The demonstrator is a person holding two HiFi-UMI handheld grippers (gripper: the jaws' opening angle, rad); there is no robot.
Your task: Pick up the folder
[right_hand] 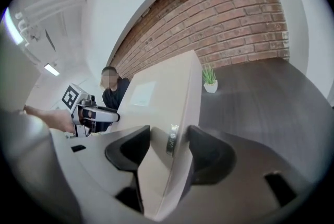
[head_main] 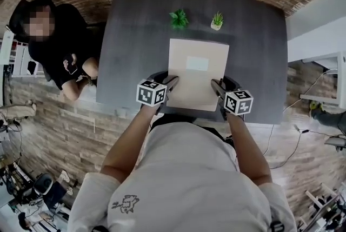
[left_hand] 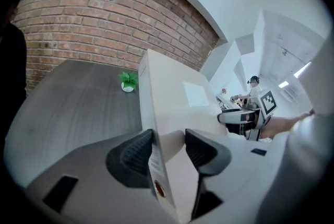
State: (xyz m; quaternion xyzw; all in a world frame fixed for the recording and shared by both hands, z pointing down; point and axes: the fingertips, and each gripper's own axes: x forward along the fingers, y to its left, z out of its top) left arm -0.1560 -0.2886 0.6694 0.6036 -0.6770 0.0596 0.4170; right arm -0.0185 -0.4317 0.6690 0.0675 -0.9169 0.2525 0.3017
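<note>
Currently held: I have the folder (head_main: pixel 197 77) over the middle of the table's (head_main: pixel 135 36) near edge, reaching toward the centre.
Left gripper (head_main: pixel 166 85): clamped on the folder's left side.
Right gripper (head_main: pixel 218 87): clamped on its right side.
Progress: grasp made; I judge the near end raised, but can't tell whether the far end is off the table.
Left to do: lift it fully clear.
Writing: blank white label (head_main: pixel 197 64) on the cover, red dot (left_hand: pixel 158 188) on the spine; nothing readable.
</note>
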